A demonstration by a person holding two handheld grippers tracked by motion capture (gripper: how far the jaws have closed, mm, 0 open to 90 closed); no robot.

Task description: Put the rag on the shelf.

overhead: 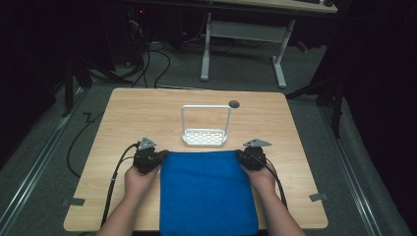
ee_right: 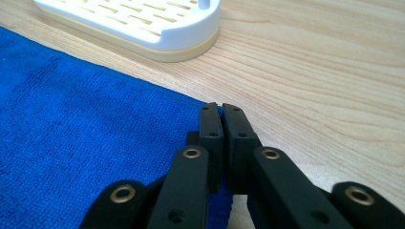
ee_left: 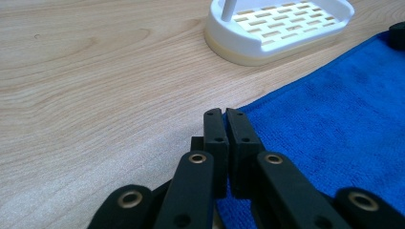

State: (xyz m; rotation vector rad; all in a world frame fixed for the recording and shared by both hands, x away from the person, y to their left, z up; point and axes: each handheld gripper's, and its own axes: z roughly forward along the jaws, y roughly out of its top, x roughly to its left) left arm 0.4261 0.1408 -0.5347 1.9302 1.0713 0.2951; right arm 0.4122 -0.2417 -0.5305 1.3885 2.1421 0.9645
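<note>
A blue terry-cloth towel [overhead: 208, 191] lies flat on the near middle of the pale wooden bench [overhead: 133, 113], its near edge reaching the bench's near edge. The left gripper [overhead: 163, 156] sits at the towel's far left corner and the right gripper [overhead: 241, 155] at its far right corner, each with its fingers closed narrow on the cloth's edge. In the left gripper view the fingers [ee_left: 215, 129] stand together right on the towel's corner [ee_left: 334, 124], and in the right gripper view the fingers [ee_right: 210, 126] pinch a sliver of blue between them. Holding both far corners at once likely readies the cloth for lifting or folding toward the person, keeping the edge straight.

Just beyond the towel, apart from it, stands a white plastic slotted tray with a tall hooped handle [overhead: 205, 138]. Its perforated floor is bare; nothing rests in it.
</note>
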